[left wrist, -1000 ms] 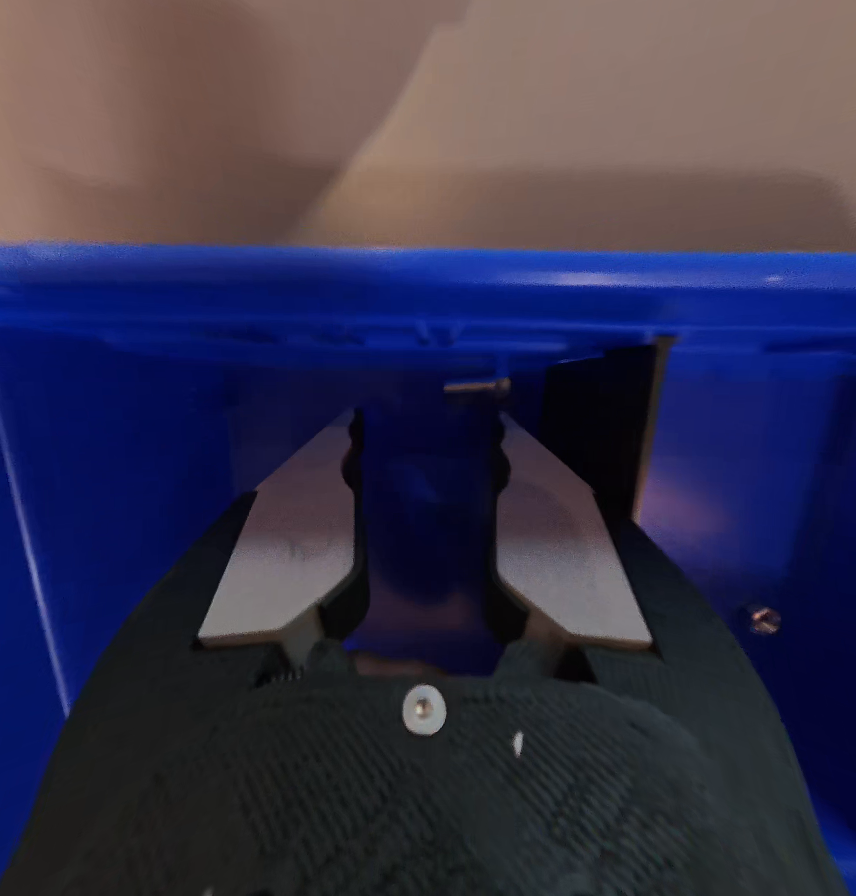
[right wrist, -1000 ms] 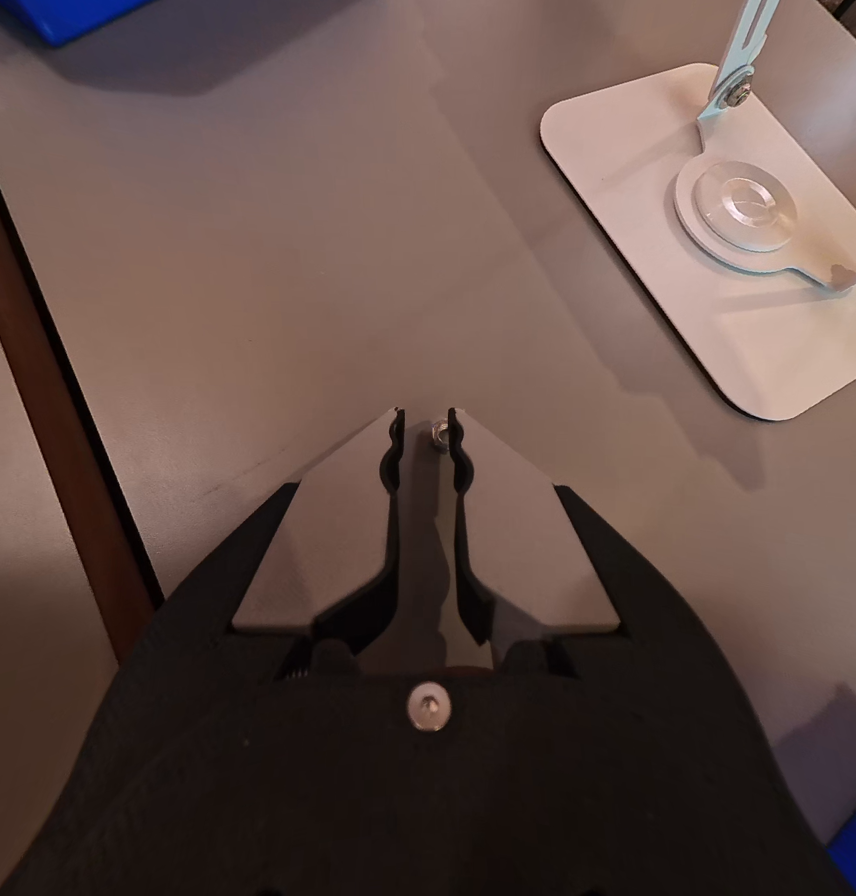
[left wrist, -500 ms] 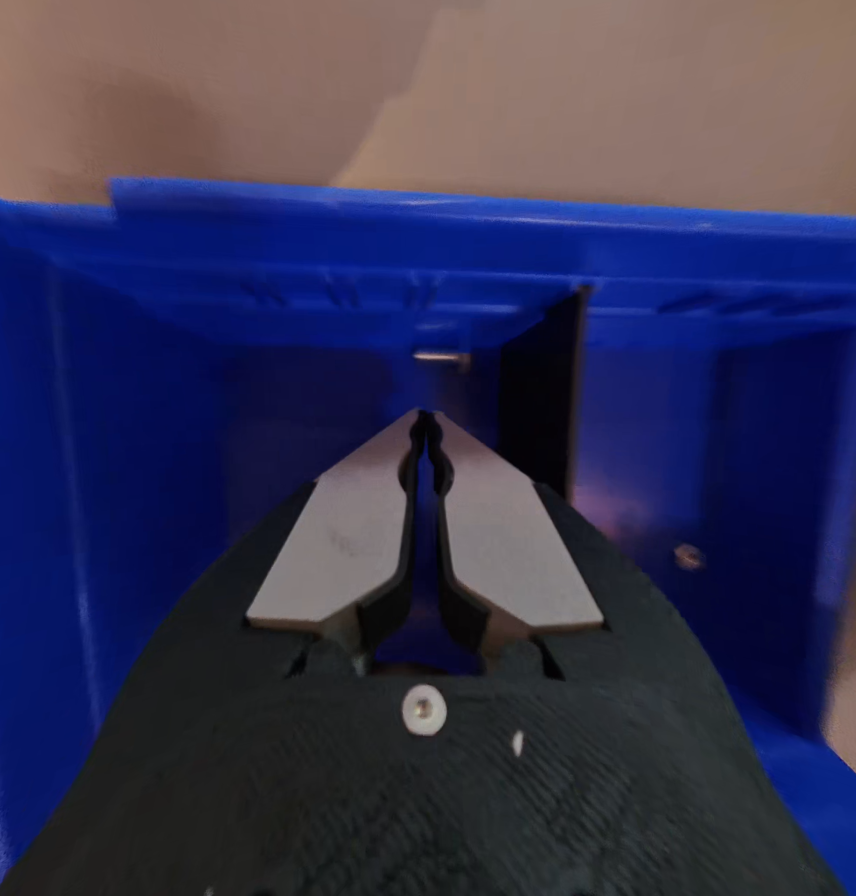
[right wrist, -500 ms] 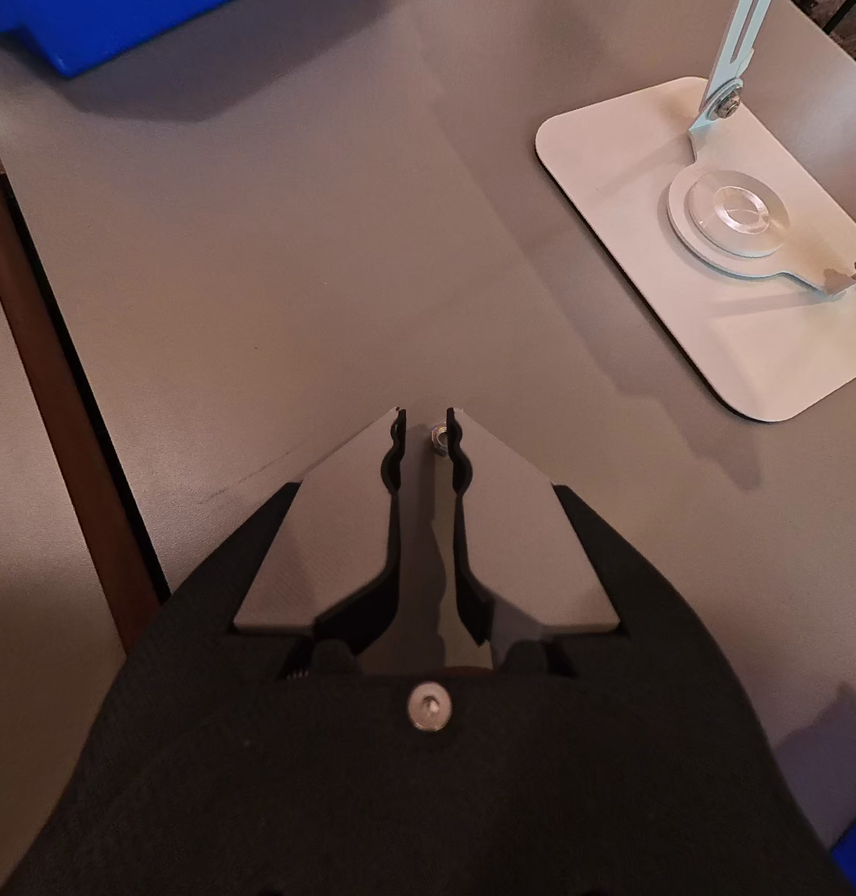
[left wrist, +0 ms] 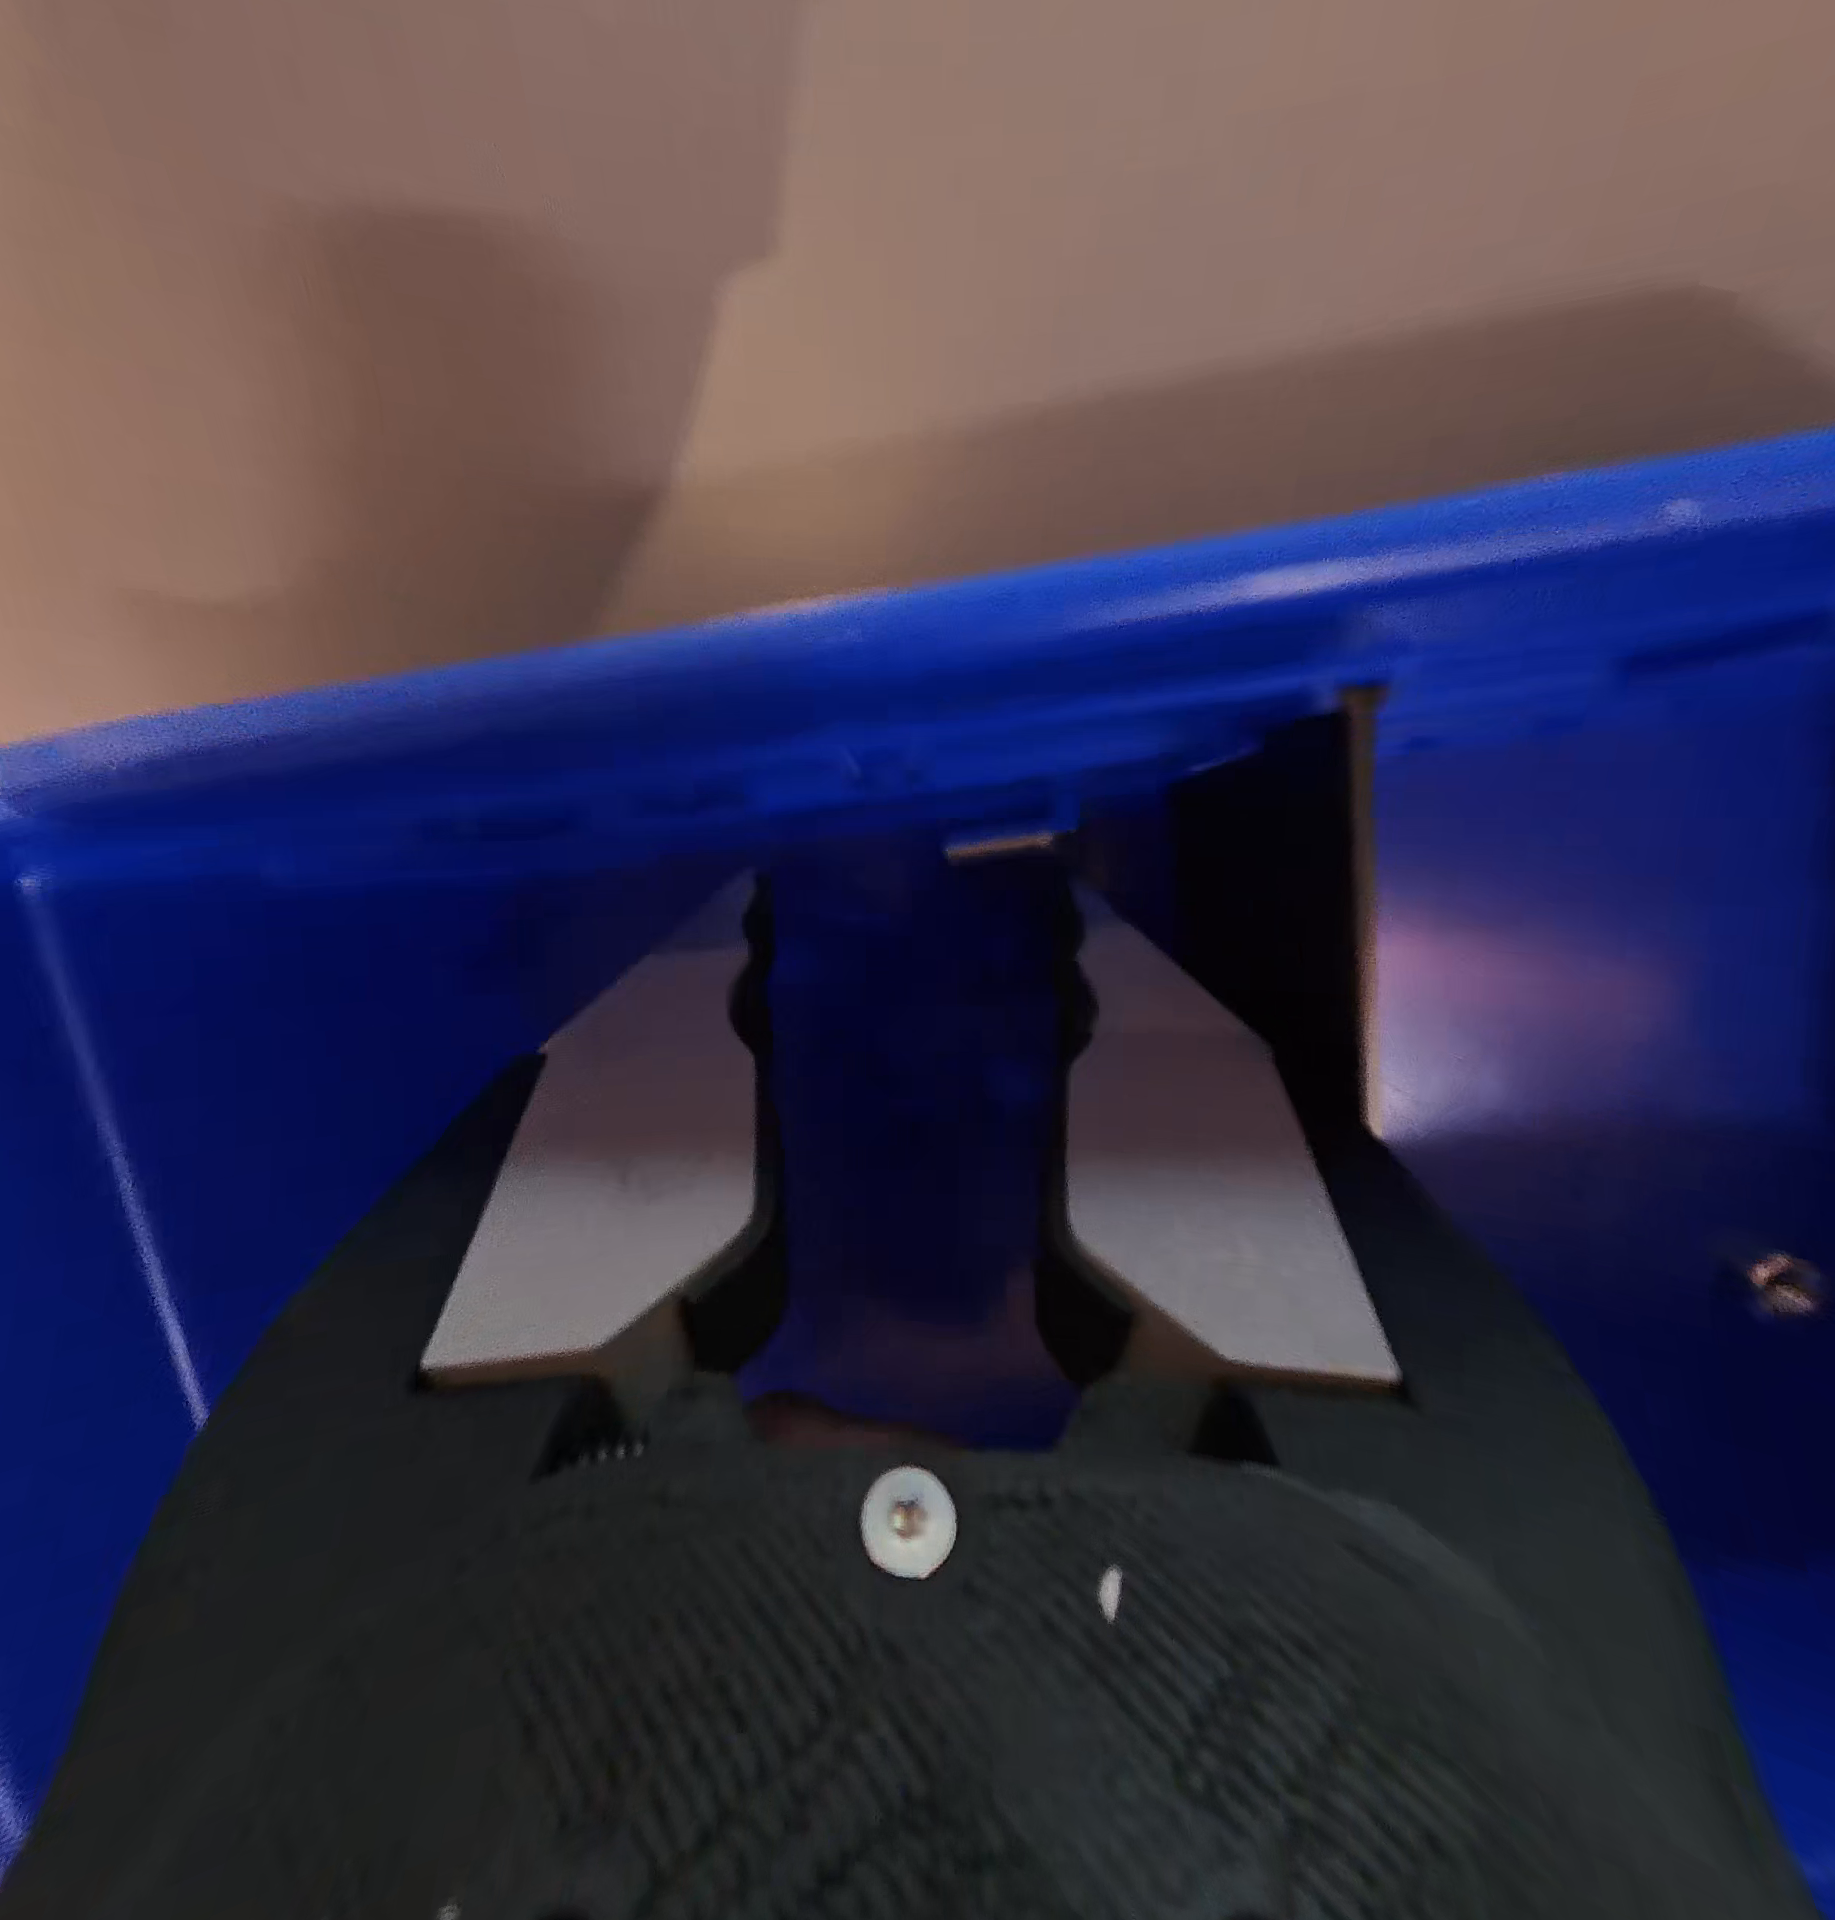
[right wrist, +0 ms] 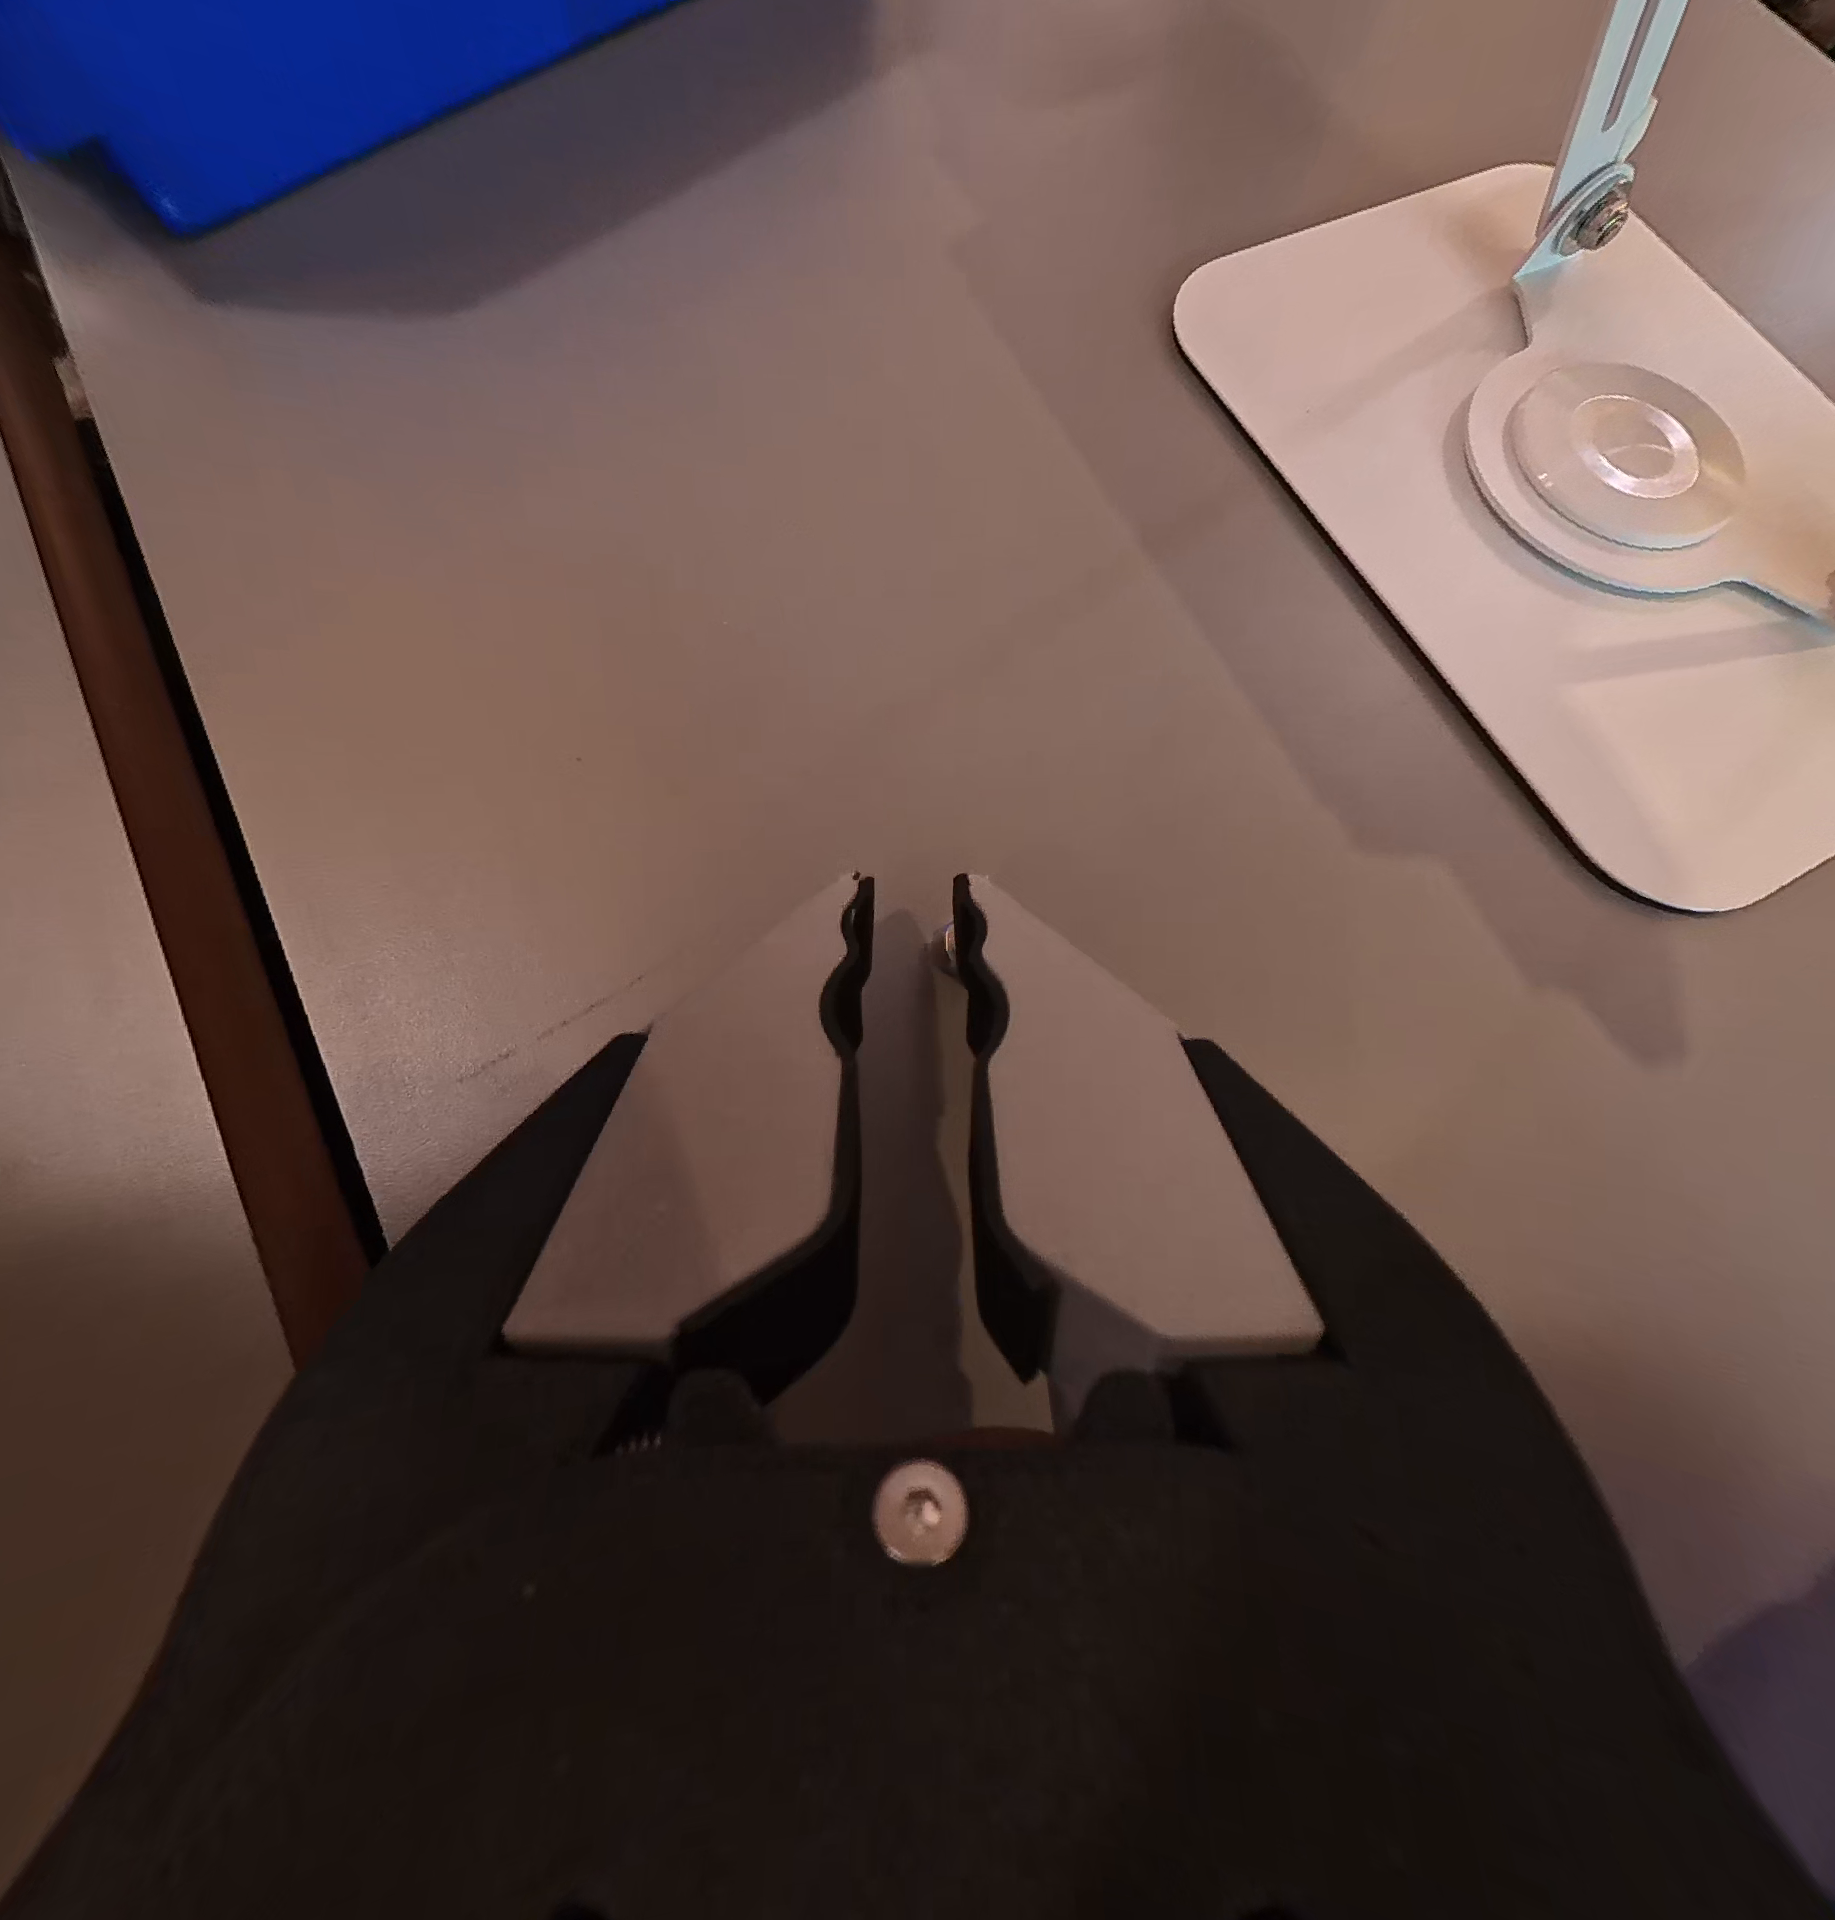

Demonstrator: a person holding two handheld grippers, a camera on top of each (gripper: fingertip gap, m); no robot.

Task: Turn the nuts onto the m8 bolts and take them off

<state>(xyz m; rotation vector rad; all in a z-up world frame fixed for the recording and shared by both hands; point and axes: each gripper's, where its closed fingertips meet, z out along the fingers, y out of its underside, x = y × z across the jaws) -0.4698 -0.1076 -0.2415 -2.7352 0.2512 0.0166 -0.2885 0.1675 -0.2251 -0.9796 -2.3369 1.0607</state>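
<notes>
In the left wrist view my left gripper [left wrist: 913, 904] is open and empty inside a blue bin [left wrist: 269, 1039]. A small bolt [left wrist: 996, 847] lies against the bin's far wall, just beyond the fingertips. A nut [left wrist: 1775, 1283] lies on the bin floor at the right, past a black divider [left wrist: 1266, 935]. In the right wrist view my right gripper [right wrist: 910, 888] is held low over the grey table [right wrist: 684, 520] with its jaws a little apart. A small silver nut [right wrist: 944, 940] sits against the inner side of the right finger; the left finger does not touch it.
A white stand base [right wrist: 1412, 779] with a round disc and a slanted metal arm is at the right of the table. A corner of the blue bin [right wrist: 269, 104] shows at the top left. A dark brown strip [right wrist: 165, 831] runs along the table's left edge. About 15 cm separates my left fingertips from the nut [left wrist: 1775, 1283].
My left gripper shut half a second ago and has opened wide again; the bin now looks tilted. My right gripper shifted slightly, and the nut now sits closer to its right finger.
</notes>
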